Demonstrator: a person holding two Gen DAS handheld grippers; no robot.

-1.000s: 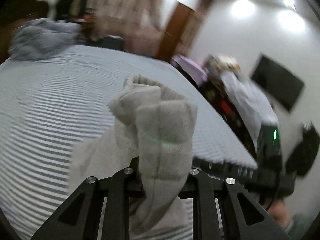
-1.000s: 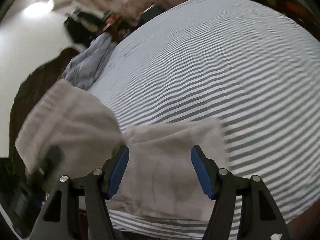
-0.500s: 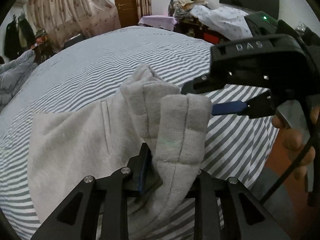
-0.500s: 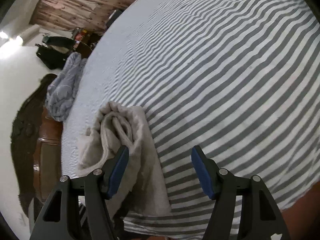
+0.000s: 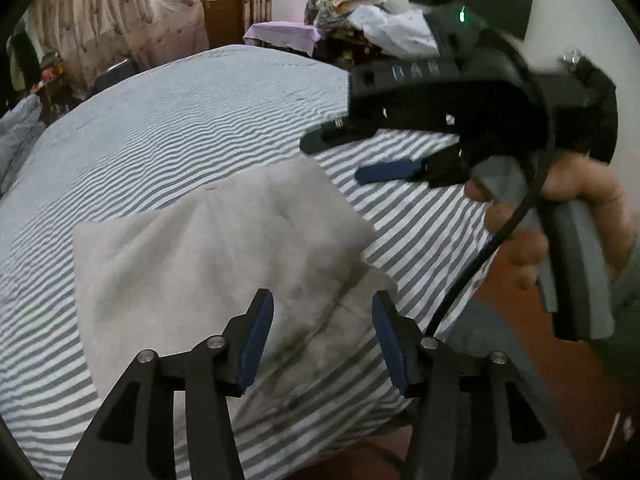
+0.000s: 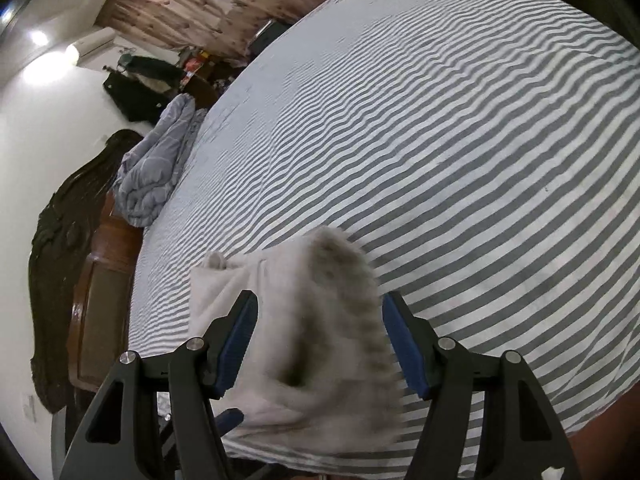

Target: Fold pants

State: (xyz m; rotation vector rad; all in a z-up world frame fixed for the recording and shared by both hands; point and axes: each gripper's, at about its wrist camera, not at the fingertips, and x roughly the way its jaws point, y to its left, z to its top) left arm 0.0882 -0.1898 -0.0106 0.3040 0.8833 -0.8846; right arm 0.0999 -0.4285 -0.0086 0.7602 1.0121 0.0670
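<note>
Grey-white striped bed (image 5: 168, 128) fills both views, flat surface for folding. Pale fleece pants (image 5: 208, 248) bundled near foot edge, fold looks about done. Left gripper (image 5: 323, 342) spread wide above bundle, holding nothing. Right gripper (image 6: 320, 346) wide too, straddling blurred cloth, probably clear of it.

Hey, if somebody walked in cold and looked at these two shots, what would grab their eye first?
Probably the pale grey pants, lying folded on the near edge of the striped bed, just ahead of the open left gripper. Next, the right gripper, big and blurred at the upper right of the left wrist view, gripped by a bare hand. A crumpled blue-grey quilt sits at the bed's far corner.
</note>
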